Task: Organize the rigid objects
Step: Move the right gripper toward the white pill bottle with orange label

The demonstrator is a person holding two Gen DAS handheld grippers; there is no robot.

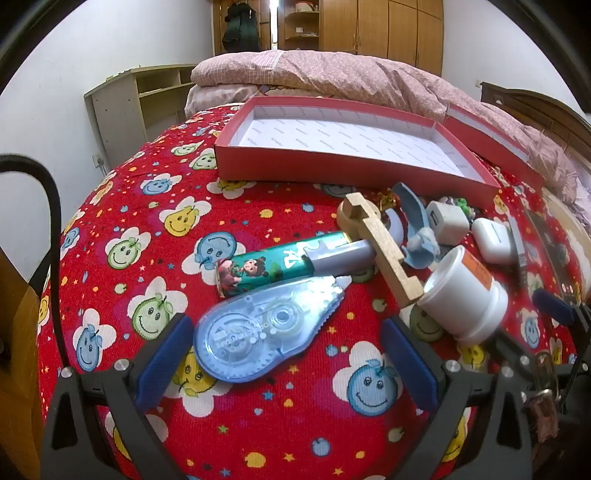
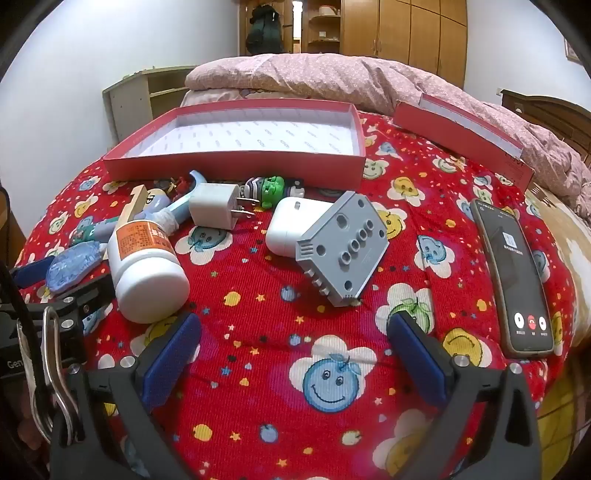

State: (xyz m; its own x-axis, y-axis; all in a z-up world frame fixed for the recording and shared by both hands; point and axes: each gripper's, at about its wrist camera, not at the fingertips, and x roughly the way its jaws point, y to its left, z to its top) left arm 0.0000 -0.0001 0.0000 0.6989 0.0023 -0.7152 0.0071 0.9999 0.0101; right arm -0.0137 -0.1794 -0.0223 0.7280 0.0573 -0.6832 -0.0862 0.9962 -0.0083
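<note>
A home bedroom — quilted bed (image 1: pixel 332 70); wooden wardrobes (image 2: pixel 406 29); hanging coat (image 1: pixel 240 29)

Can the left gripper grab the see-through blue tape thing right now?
Probably yes. The left gripper is open, and the correction tape lies flat on the red blanket right at its fingertips, with nothing on top of it.

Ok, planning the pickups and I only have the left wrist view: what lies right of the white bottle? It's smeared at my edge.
Observer: A grey block with holes leans on a white earbud case.
Operator: Anything further right?
Observer: A phone lies flat, its screen lit.
Operator: Is the right tool holding anything?
Observer: No, the right tool is open over bare cloth, short of the block.
</note>
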